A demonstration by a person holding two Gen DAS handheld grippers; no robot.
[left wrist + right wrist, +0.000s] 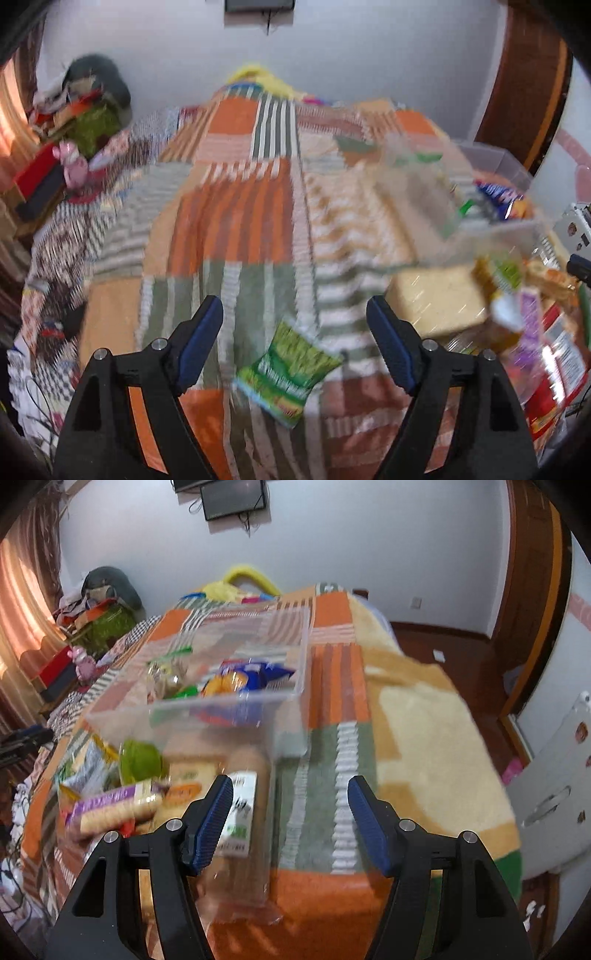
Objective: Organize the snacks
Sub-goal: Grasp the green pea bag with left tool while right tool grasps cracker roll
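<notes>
In the left wrist view my left gripper [294, 332] is open and empty, just above a green snack packet [290, 371] lying on the patchwork bedspread [236, 221]. A clear plastic bin [491, 221] with a blue packet [498, 194] stands to the right, with a pile of wrapped snacks [517, 314] in front of it. In the right wrist view my right gripper [290, 814] is open and empty over the bedspread [424, 720]. A wrapped bread loaf [240, 812] lies by its left finger. The clear bin [221, 672] holds a blue packet [255, 674]. A purple biscuit pack [114, 806] lies left.
Clutter and a pink toy [72, 166] sit at the far left beyond the bed. A yellow bag [243, 581] lies at the bed's far end. A white cabinet [554, 757] stands right of the bed, over wooden floor [461, 657]. A screen [234, 498] hangs on the wall.
</notes>
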